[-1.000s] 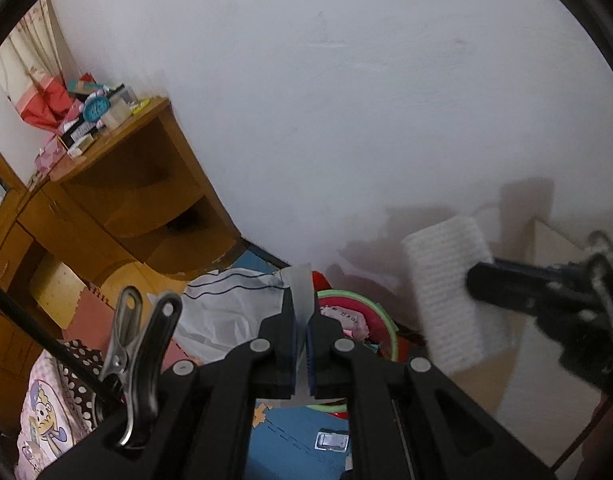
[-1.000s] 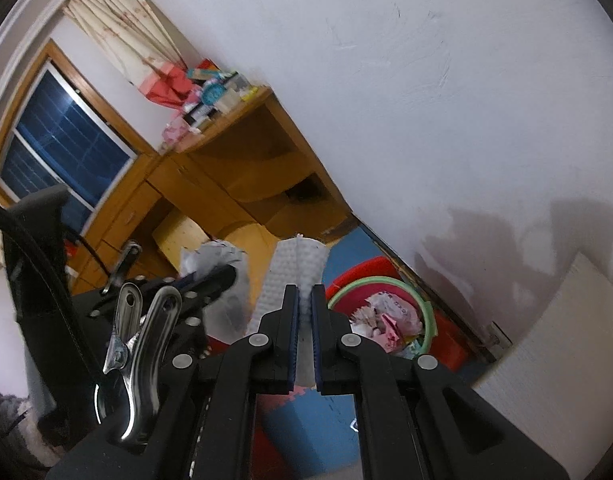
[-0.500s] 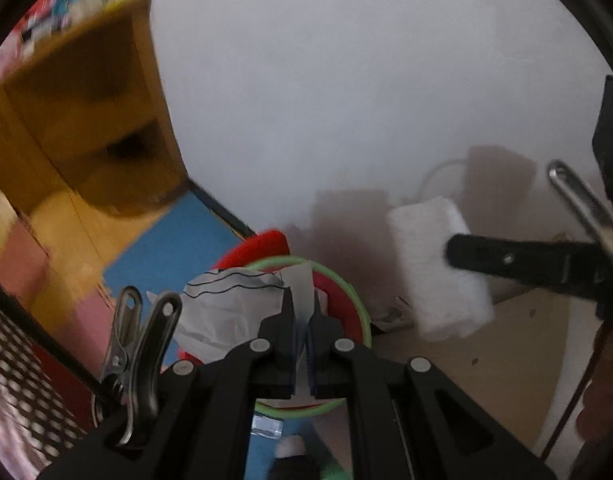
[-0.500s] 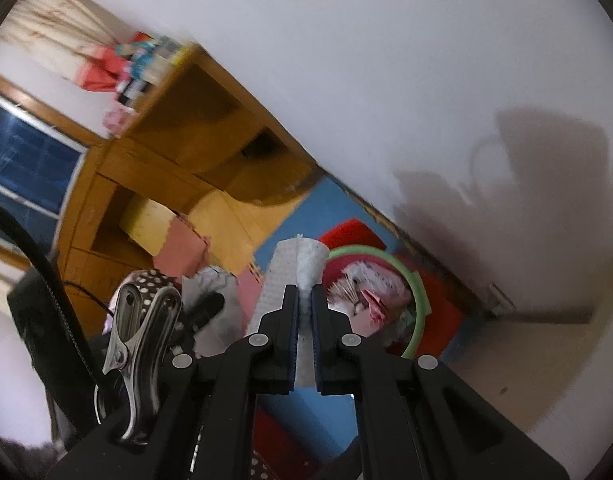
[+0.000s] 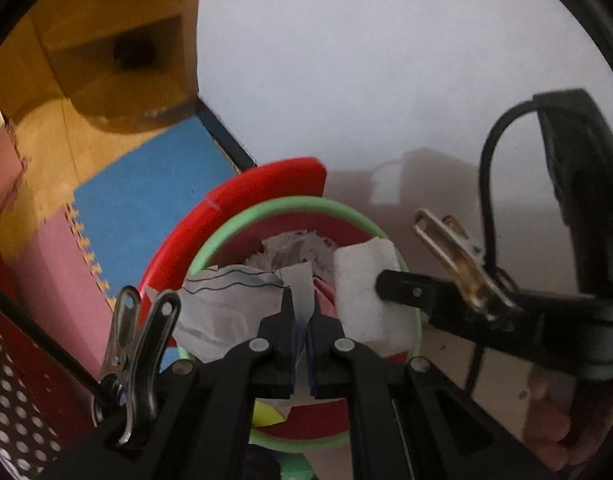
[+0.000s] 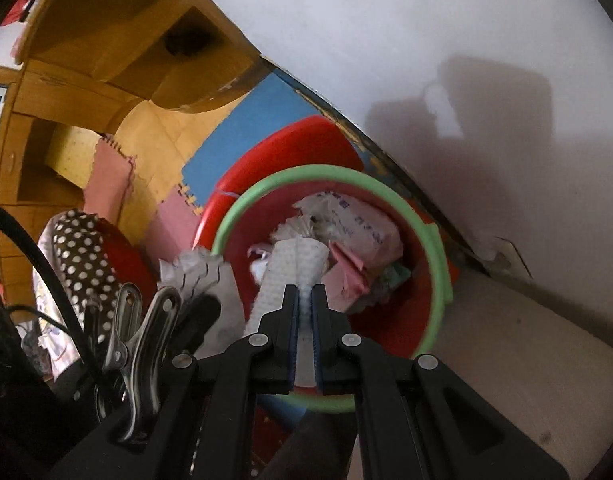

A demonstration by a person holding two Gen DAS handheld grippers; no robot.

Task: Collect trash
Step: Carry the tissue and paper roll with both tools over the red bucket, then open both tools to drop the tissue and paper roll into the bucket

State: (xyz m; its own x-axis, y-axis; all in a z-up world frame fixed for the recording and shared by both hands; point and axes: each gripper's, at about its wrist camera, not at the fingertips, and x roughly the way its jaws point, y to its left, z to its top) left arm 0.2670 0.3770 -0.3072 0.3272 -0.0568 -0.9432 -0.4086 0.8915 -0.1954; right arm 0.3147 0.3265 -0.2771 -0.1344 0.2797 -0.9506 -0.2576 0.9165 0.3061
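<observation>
You hold both grippers over the bin (image 6: pixel 434 240) so the trash can drop in. Your left gripper (image 5: pixel 304 320) is clamped on one crumpled paper (image 5: pixel 226 308); your right gripper (image 6: pixel 305 312) pinches one white tissue (image 6: pixel 294 268). That makes two pieces held, above one bin already holding scraps.

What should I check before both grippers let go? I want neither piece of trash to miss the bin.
1. Left gripper shut on the crumpled white paper with a wavy dark line: ok.
2. Right gripper shut on the folded white embossed paper towel: ok.
3. Towel over the red bin with a green rim: ok.
4. Crumpled paper fully inside the rim: not ok, it overhangs the near-left edge.
5. Room in the bin: ok, trash sits below the rim.
6. Drop height: cannot tell.
</observation>
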